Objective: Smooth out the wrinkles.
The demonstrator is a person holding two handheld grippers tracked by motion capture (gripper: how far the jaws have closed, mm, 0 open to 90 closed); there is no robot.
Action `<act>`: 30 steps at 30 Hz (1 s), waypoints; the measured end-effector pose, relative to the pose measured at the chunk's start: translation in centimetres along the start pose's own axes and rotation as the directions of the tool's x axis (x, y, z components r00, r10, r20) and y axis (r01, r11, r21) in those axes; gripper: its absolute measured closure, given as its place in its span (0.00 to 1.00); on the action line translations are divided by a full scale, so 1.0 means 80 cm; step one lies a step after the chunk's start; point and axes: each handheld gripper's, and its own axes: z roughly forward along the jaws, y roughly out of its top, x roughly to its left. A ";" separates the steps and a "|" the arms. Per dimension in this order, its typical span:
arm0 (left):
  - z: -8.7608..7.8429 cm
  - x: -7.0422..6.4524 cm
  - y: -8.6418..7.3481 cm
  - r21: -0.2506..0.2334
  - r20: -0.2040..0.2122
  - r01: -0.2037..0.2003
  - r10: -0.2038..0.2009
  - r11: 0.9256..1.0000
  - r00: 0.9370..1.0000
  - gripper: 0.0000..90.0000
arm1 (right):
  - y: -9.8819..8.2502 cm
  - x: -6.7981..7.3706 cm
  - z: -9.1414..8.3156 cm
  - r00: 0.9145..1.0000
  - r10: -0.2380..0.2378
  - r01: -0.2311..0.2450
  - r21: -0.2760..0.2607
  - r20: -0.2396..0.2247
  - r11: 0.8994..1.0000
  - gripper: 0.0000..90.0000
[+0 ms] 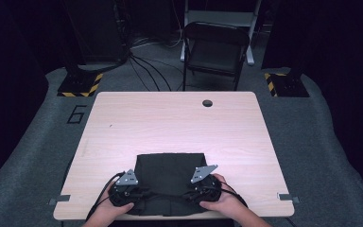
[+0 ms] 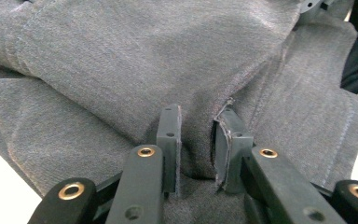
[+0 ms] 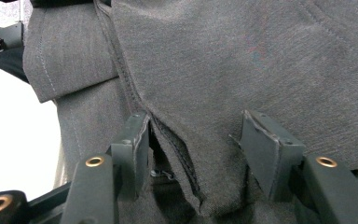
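Note:
A dark grey folded garment lies on the pale wooden table close to its near edge. My left gripper is at the garment's near left corner. In the left gripper view its jaws pinch a raised fold of the grey cloth between the pads. My right gripper is at the near right corner. In the right gripper view its jaws stand well apart, and a stitched seam edge of the cloth lies between them without being squeezed. A hand holds each gripper from the bottom of the high view.
A round cable hole sits near the table's far edge. Behind the table stands a dark folding chair. Stand bases with yellow-black tape flank it on the grey carpet. Small metal clips mark the table's near corners.

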 end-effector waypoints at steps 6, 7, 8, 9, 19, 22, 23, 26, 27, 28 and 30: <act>0.005 0.015 0.007 0.000 -0.014 0.041 -0.041 0.999 0.999 0.82 | 0.006 -0.010 0.005 1.000 0.017 -0.016 -0.003 0.023 1.000 0.48; 0.005 0.017 0.009 0.004 -0.014 0.044 -0.044 0.999 0.999 0.82 | 0.008 -0.013 0.006 1.000 0.019 -0.018 -0.007 0.025 1.000 0.48; 0.007 0.019 0.011 0.006 -0.014 0.051 -0.050 0.999 0.999 0.82 | 0.009 -0.016 0.006 0.999 0.022 -0.022 0.001 0.023 1.000 0.48; 0.008 0.023 0.014 0.013 -0.025 0.041 -0.041 0.999 0.999 0.82 | 0.011 -0.019 0.007 0.999 0.029 -0.029 0.001 0.021 1.000 0.48; 0.018 0.053 0.029 -0.005 -0.067 0.055 -0.055 0.998 0.996 0.82 | 0.025 -0.049 0.017 0.998 0.052 -0.051 -0.015 0.047 0.999 0.49; 0.022 0.062 0.033 -0.023 -0.091 0.065 -0.067 0.998 0.994 0.82 | 0.031 -0.059 0.021 0.997 0.051 -0.050 -0.019 0.062 0.999 0.49; 0.022 0.065 0.034 -0.021 -0.093 0.070 -0.071 0.997 0.993 0.82 | 0.033 -0.062 0.023 0.996 0.053 -0.052 -0.024 0.067 0.998 0.49; 0.024 0.071 0.036 -0.031 -0.093 0.090 -0.092 0.995 0.991 0.82 | 0.035 -0.071 0.025 0.995 0.080 -0.077 -0.048 0.066 0.996 0.49; 0.024 0.073 0.036 -0.033 -0.085 0.097 -0.099 0.995 0.991 0.82 | 0.035 -0.071 0.025 0.994 0.085 -0.082 -0.048 0.070 0.995 0.49; 0.024 0.073 0.036 -0.038 -0.083 0.103 -0.106 0.994 0.991 0.81 | 0.035 -0.072 0.025 0.994 0.083 -0.080 -0.048 0.068 0.996 0.48; 0.023 0.072 0.034 -0.049 -0.080 0.105 -0.109 0.993 0.991 0.81 | 0.035 -0.070 0.025 0.994 0.074 -0.070 -0.051 0.075 0.996 0.48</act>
